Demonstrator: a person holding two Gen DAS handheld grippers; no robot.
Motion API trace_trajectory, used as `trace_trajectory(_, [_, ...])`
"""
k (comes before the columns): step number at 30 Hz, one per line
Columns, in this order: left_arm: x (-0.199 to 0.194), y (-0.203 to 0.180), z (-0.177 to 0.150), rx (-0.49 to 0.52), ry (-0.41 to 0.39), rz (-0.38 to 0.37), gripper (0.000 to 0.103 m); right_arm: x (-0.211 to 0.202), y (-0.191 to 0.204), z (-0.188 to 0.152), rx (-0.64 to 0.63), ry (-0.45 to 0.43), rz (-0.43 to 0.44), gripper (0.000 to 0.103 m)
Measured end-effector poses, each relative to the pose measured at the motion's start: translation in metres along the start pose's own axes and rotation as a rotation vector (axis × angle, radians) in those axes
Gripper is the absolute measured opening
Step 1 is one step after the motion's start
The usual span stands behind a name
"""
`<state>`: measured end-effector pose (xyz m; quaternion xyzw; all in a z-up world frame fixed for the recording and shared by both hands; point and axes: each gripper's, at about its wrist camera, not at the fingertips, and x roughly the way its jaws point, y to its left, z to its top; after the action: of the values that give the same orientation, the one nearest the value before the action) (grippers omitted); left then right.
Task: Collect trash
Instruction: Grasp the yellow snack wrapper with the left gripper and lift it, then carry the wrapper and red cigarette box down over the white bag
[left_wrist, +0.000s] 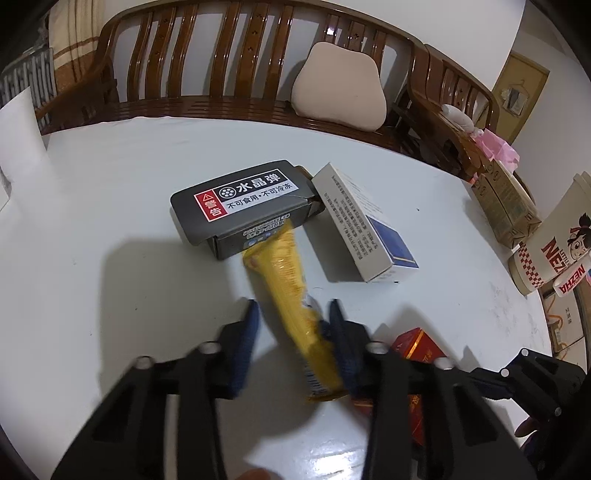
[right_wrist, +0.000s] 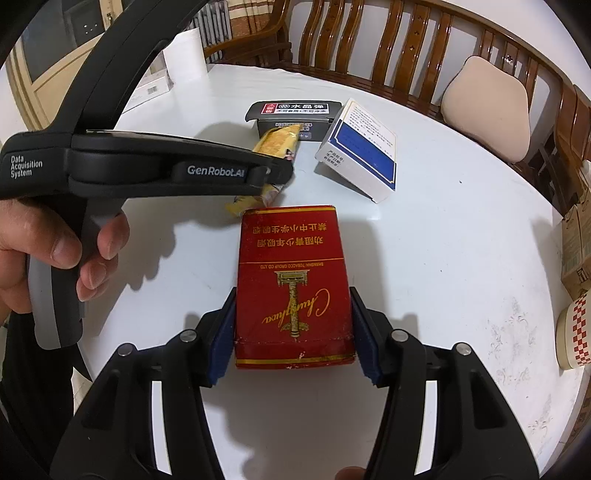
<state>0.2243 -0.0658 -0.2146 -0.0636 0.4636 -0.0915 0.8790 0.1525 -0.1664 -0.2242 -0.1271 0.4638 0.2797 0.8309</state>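
A yellow snack wrapper (left_wrist: 284, 273) lies on the white table (left_wrist: 110, 221), its far end against a grey box (left_wrist: 240, 199). My left gripper (left_wrist: 293, 317) straddles the wrapper's near end. The wrapper touches the right pad, while the left pad stands clear of it. In the right wrist view the left gripper (right_wrist: 284, 170) reaches in from the left over the wrapper (right_wrist: 277, 142). My right gripper (right_wrist: 293, 325) is shut on a red cigarette pack (right_wrist: 291, 280), its blue pads against both long sides. The pack (left_wrist: 417, 343) also shows at the lower right of the left wrist view.
A white and blue carton (left_wrist: 365, 229) lies right of the grey box. Stacked paper cups (left_wrist: 550, 254) and brown cartons (left_wrist: 506, 206) stand at the right edge. Wooden benches with a beige cushion (left_wrist: 340, 92) ring the far side. A hand (right_wrist: 55, 258) holds the left gripper's handle.
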Motion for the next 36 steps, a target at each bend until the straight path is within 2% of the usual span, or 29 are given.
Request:
trace_trajectory(7, [-0.004,0.002,-0.002,-0.003,-0.003,-0.016,0.008,0.001,0.0,-0.001,0.015,-0.008,-0.008,0.053])
trace_trajectory(19, [-0.043,0.004,-0.001,-0.002,-0.043,-0.026,0.007,-0.025,0.007,0.008,0.035,-0.053,-0.024,0.053])
trace_trajectory(28, [-0.104,-0.004,0.002,0.027,-0.113,-0.029,0.007,-0.081,0.023,0.02,0.054,-0.103,-0.057,0.053])
trace_trajectory(36, [-0.177,-0.017,-0.002,0.073,-0.188,-0.032,0.007,-0.148,0.037,0.023,0.123,-0.123,-0.117,0.053])
